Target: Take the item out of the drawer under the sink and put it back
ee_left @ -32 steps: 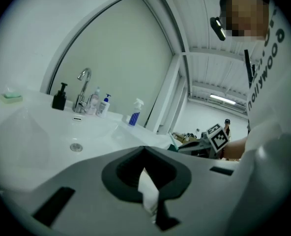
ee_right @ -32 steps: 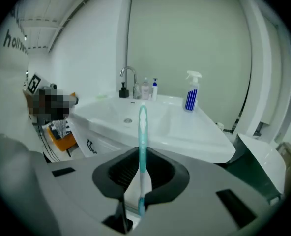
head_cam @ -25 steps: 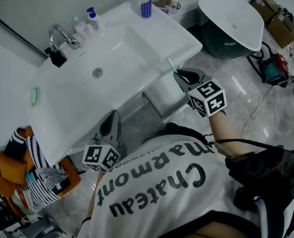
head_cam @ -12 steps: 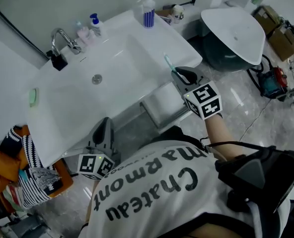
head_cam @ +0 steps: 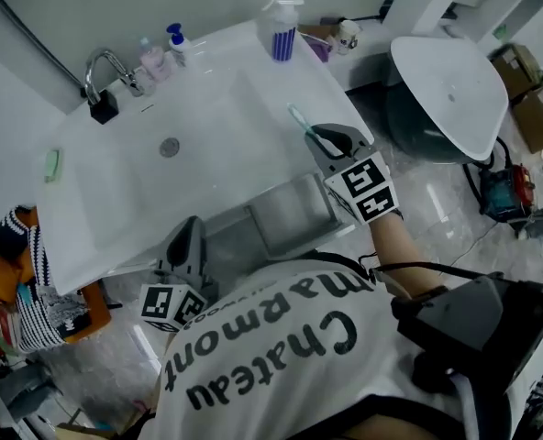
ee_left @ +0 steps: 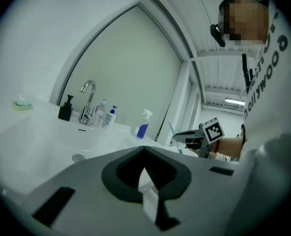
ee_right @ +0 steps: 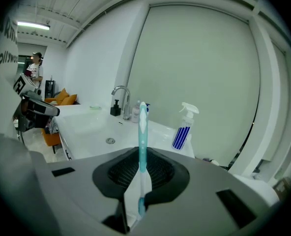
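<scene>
A teal and white toothbrush point(head_cam: 298, 120) stands up from my right gripper point(head_cam: 329, 141), which is shut on its handle above the front right corner of the white sink point(head_cam: 116, 200). In the right gripper view the toothbrush point(ee_right: 143, 132) rises upright between the jaws of the right gripper point(ee_right: 140, 181), bristle end up. The drawer point(head_cam: 294, 211) under the sink stands pulled open, grey inside. My left gripper point(head_cam: 187, 244) hangs below the sink's front edge, left of the drawer. In its own view the left gripper point(ee_left: 146, 183) has its jaws together with nothing in them.
A spray bottle point(head_cam: 281, 26), small pump bottles point(head_cam: 172, 42), a faucet point(head_cam: 106, 67) and a black dispenser point(head_cam: 104, 106) line the sink's back edge. A green soap point(head_cam: 51, 165) lies at its left. A round white basin point(head_cam: 450, 94) stands right; bags point(head_cam: 19, 291) lie left.
The right gripper has carried the toothbrush up and over the sink's front right corner. The left gripper has shifted a little under the sink's edge. More of the open drawer shows.
</scene>
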